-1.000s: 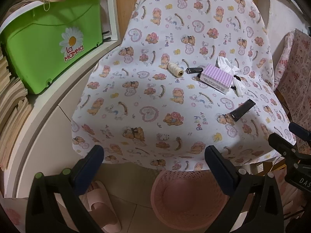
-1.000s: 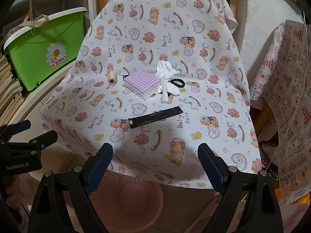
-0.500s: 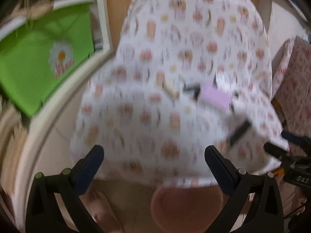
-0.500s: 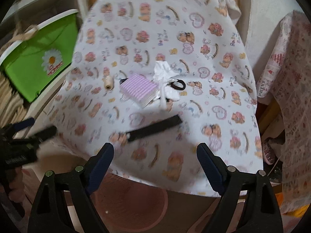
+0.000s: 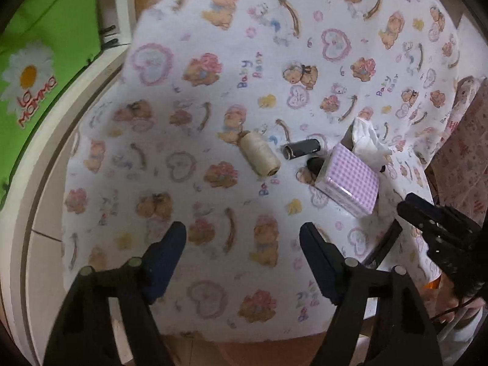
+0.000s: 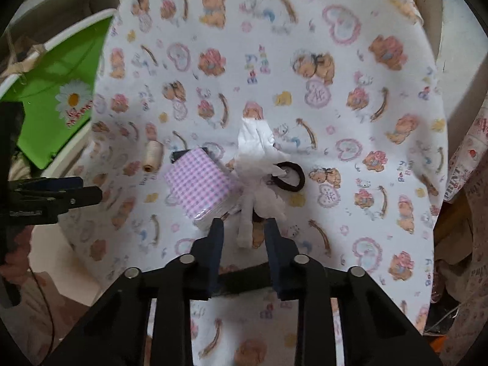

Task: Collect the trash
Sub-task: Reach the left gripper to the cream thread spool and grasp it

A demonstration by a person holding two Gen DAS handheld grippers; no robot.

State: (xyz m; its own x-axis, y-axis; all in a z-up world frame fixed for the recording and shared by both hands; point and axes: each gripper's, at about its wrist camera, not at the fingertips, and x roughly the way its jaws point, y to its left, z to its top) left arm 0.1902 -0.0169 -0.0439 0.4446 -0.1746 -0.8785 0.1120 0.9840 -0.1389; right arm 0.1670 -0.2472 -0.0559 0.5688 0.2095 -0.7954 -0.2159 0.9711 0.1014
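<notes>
A crumpled white tissue [image 6: 254, 170] lies on the bear-print tablecloth [image 6: 350, 91], beside a purple checked tissue pack [image 6: 199, 183]. My right gripper [image 6: 244, 225] is open, its two fingertips on either side of the tissue's twisted lower end, not closed on it. In the left wrist view the tissue [image 5: 367, 141] shows behind the pack [image 5: 349, 186]. My left gripper [image 5: 242, 231] is open and empty, low over the cloth in front of a spool of cream thread [image 5: 259, 157].
A black hair tie [image 6: 289, 175] lies right of the tissue. A black tube [image 5: 300, 149] sits between spool and pack. A black strip [image 5: 382, 244] lies near the table's front edge. A green tub [image 5: 39, 70] stands on the shelf at left.
Both grippers have moved forward and down over the table. My right gripper's jaws have narrowed around the tissue's end. The pink basket under the table edge has gone out of view.
</notes>
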